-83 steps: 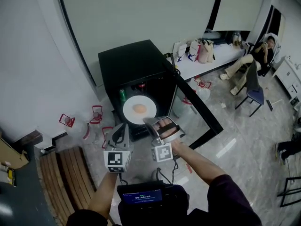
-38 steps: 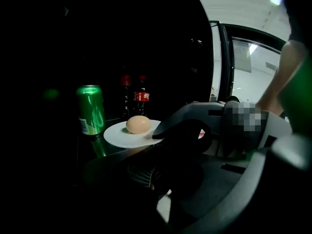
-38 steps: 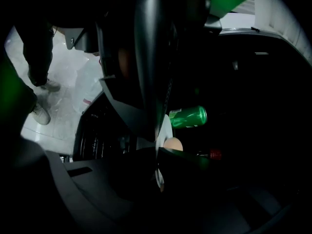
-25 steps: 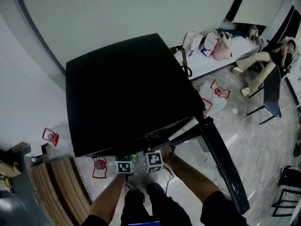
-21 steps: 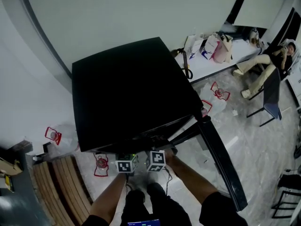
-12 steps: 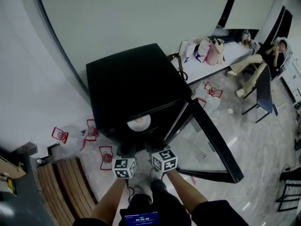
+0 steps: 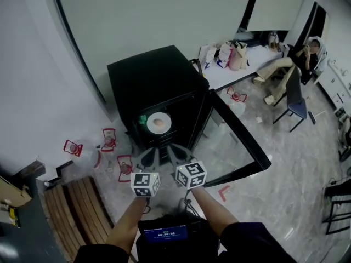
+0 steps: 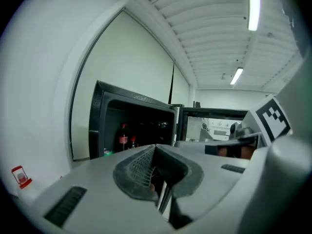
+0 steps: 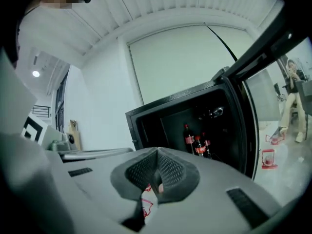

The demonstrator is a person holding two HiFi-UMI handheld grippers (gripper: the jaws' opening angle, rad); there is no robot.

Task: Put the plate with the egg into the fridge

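The black fridge (image 7: 156, 78) stands open on the far side, its door (image 7: 227, 144) swung out to the right. Nearer, the left gripper (image 7: 149, 156) has its jaws pressed together, empty. The right gripper (image 7: 174, 153) has just closed its jaws on nothing. The plate (image 7: 158, 124) sits inside the fridge, with the egg (image 7: 159, 121) on it.

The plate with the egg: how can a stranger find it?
Find the black fridge by the wall, its glass door open. Inside lies a round plate beside a green can. It is the only white thing there, an egg on it.
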